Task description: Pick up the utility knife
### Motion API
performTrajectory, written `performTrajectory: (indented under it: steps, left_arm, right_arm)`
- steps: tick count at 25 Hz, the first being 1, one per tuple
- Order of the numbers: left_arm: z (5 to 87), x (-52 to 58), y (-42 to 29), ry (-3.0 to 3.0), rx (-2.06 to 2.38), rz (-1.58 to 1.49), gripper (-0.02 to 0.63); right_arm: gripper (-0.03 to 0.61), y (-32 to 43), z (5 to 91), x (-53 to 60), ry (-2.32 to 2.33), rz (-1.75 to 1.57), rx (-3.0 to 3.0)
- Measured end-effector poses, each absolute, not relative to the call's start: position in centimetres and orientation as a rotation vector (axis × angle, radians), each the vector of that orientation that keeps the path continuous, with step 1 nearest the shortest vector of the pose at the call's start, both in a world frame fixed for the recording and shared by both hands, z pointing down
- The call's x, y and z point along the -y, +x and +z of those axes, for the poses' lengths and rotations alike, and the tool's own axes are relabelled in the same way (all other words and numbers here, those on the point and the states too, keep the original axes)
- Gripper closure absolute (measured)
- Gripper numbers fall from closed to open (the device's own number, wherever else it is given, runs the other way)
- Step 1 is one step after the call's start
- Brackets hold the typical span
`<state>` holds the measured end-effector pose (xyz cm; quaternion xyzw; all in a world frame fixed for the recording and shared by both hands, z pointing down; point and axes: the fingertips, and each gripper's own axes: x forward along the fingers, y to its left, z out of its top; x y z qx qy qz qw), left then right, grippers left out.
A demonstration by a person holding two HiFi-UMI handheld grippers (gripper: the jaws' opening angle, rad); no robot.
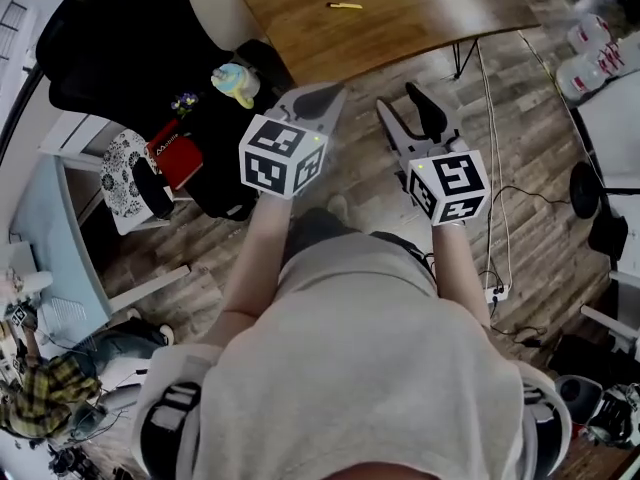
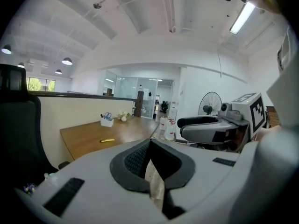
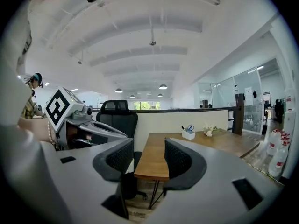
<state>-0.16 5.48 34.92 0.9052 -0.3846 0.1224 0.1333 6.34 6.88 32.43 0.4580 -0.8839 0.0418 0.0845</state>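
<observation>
The yellow utility knife (image 1: 345, 6) lies on the wooden table (image 1: 400, 18) at the top of the head view, well ahead of both grippers. In the left gripper view the knife (image 2: 107, 140) is a small yellow bar on the far table top. My left gripper (image 1: 318, 96) is held in the air over the floor, its pads (image 2: 135, 160) closed to a thin slit with nothing between them. My right gripper (image 1: 408, 113) hangs beside it, open and empty. Between its pads (image 3: 180, 160) I see the table's near corner (image 3: 152, 164).
A black office chair (image 1: 130, 48) stands left of the table, with a plush toy (image 1: 236, 83) and red book below it. A white pen holder (image 3: 188, 133) sits on the table. Cables (image 1: 500, 198) trail over the wood floor, and bottles (image 1: 600, 53) stand at far right.
</observation>
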Motion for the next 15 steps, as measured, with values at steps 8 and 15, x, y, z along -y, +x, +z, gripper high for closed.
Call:
performTrajectory:
  steps: [8,15]
  left_arm:
    - [37.3,-1.7,-2.7,2.593,1.055,0.376,0.597]
    - [39.4,0.4,-3.8,2.534,1.05,0.361,0.598]
  right_arm:
    - [0.377,2.9,34.1,-2.6,1.34,0.166,2.604]
    - [0.377,2.5,35.9,-0.1,1.317,0.204,2.568]
